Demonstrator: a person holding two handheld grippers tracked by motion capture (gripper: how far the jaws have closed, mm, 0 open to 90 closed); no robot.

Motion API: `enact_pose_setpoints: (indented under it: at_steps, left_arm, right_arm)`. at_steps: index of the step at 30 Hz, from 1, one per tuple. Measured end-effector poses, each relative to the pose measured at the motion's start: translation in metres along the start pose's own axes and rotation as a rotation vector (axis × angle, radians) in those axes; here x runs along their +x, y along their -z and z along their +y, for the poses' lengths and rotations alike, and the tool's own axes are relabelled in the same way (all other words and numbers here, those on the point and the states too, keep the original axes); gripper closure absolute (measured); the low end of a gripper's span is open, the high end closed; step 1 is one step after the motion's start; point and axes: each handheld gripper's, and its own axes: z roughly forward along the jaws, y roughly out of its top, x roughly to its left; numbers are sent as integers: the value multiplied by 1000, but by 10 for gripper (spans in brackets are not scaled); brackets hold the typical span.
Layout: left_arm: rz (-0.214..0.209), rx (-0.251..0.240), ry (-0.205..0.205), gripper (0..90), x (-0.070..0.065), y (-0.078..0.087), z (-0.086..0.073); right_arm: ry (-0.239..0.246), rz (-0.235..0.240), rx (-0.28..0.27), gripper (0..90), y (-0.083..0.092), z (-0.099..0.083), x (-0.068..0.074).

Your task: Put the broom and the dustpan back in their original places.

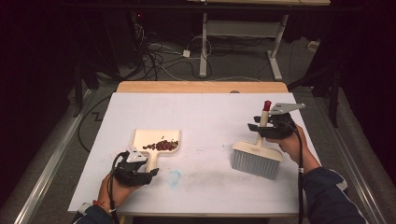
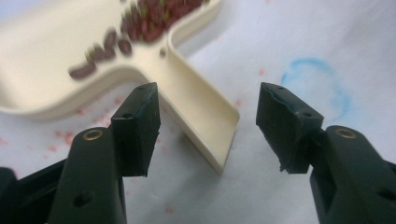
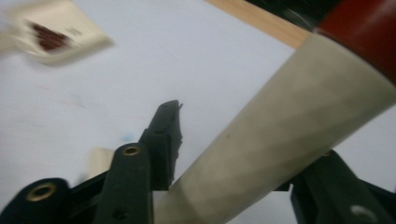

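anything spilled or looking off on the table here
Nothing spilled: the red beans all sit inside the dustpan. Odd bits are a smudgy blue ring stain on the white table cover, faint red specks by the pan, and a chipped pad edge on the left tool.

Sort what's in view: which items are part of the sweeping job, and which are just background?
In the job:
- dustpan
- red beans in it
- brush
- left gripper, jaws open around the dustpan handle
- right gripper at the brush handle

Lying about:
- blue ring mark
- floor cables
- white desk frame
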Motion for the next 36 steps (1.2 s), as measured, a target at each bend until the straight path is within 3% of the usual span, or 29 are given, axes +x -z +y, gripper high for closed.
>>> enact_pose_setpoints:
  at_steps: [1, 4, 6, 8, 10, 14, 17, 19, 20, 26, 30, 36]
  left_arm:
    - [-2, -27, -11, 383, 1, 4, -1]
    - [19, -77, -31, 381, 2, 12, -4]
    - [35, -82, -34, 278, 2, 13, -4]
    - [31, -95, -44, 267, -1, 13, -5]
    - [38, -97, -70, 216, -5, 12, -5]
    - [36, -113, -121, 212, -12, 11, -4]
    - [37, -105, -133, 197, -14, 8, -4]
    - [39, -106, -139, 187, -15, 7, -4]
    - [37, -109, -140, 187, -15, 7, -4]
    - [38, -119, -146, 191, -14, 8, -5]
    - [34, -123, -147, 187, -14, 7, -6]
    - [43, -121, -157, 186, -14, 6, -7]
  right_arm:
    - [2, -40, 11, 547, -6, 0, -1]
    - [2, -89, 24, 548, -22, 4, -4]
    - [-24, -112, 39, 535, -33, 7, -5]
    - [-32, -164, 46, 489, -43, 11, -5]
    - [-45, -182, 48, 460, -50, 15, -3]
    - [-32, -240, 55, 422, -59, 20, 1]
    - [-14, -298, 42, 403, -63, 21, 0]
    - [-45, -306, 12, 411, -62, 21, -1]
    - [-46, -283, -2, 435, -61, 22, -1]
    - [-61, -252, -3, 369, -60, 23, 5]
    - [-89, -232, -41, 334, -56, 23, 7]
    - [-56, -228, -75, 291, -44, 24, 17]
